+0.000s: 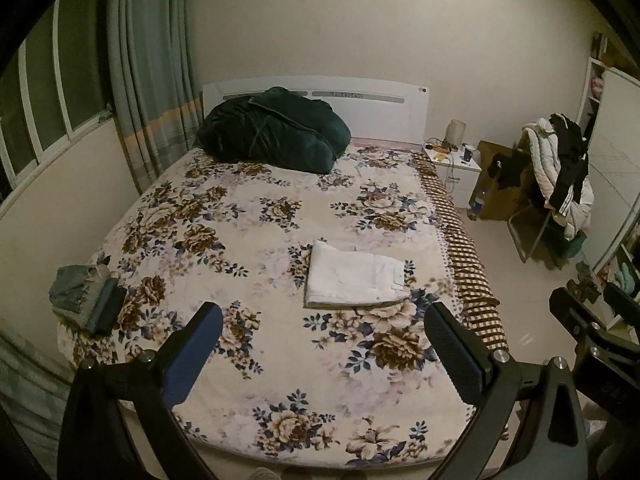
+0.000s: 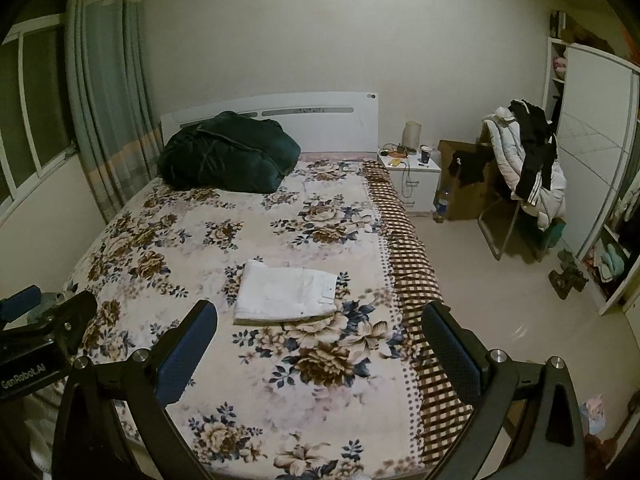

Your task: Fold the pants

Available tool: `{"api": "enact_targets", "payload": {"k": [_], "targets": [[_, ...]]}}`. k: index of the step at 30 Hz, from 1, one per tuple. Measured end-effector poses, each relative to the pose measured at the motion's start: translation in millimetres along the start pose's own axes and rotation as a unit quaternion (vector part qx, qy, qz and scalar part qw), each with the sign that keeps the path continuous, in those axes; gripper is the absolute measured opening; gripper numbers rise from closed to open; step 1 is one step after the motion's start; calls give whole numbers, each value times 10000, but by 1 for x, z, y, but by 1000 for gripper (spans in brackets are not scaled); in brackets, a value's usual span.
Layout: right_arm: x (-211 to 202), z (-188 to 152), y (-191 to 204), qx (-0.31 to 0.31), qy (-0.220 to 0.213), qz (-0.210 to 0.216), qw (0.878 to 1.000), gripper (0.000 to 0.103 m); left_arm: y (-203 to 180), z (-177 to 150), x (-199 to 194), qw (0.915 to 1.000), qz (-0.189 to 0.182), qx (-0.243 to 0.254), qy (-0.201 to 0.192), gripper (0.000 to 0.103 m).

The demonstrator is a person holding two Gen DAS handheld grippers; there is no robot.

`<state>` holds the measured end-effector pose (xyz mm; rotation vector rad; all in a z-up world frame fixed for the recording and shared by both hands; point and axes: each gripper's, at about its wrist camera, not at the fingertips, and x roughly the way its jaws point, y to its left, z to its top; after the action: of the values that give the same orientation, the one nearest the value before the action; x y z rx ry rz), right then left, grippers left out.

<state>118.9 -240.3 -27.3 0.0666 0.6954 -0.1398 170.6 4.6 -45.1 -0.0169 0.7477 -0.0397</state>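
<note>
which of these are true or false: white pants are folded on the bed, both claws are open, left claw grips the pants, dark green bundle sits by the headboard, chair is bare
1. The white pants lie folded on the floral bedspread. True.
2. The left claw and right claw are both open. True.
3. The left claw grips the pants. False: it holds nothing, apart from them.
4. A dark green bundle sits by the headboard. True.
5. The chair is bare. False: clothes hang over it.

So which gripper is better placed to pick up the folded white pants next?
Right, marginally: the white pants lie straight ahead between the right gripper fingers, but right of centre for the left gripper.
</note>
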Motion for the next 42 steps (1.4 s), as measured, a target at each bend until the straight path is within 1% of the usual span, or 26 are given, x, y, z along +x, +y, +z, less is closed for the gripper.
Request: {"api": "enact_targets", "payload": {"k": [9,25,42], "targets": [[-2,2,-1,23,14,64,10000,103,1,-1,-8,9999,12,124,-30,103],[-5,2,-2,20,13,67,10000,103,1,-7,-11,9999,17,171,-16,103],[-7,-1,-1,15,-16,57,10000,103,5,-5,-16,9998,-25,183,-48,103]]}}
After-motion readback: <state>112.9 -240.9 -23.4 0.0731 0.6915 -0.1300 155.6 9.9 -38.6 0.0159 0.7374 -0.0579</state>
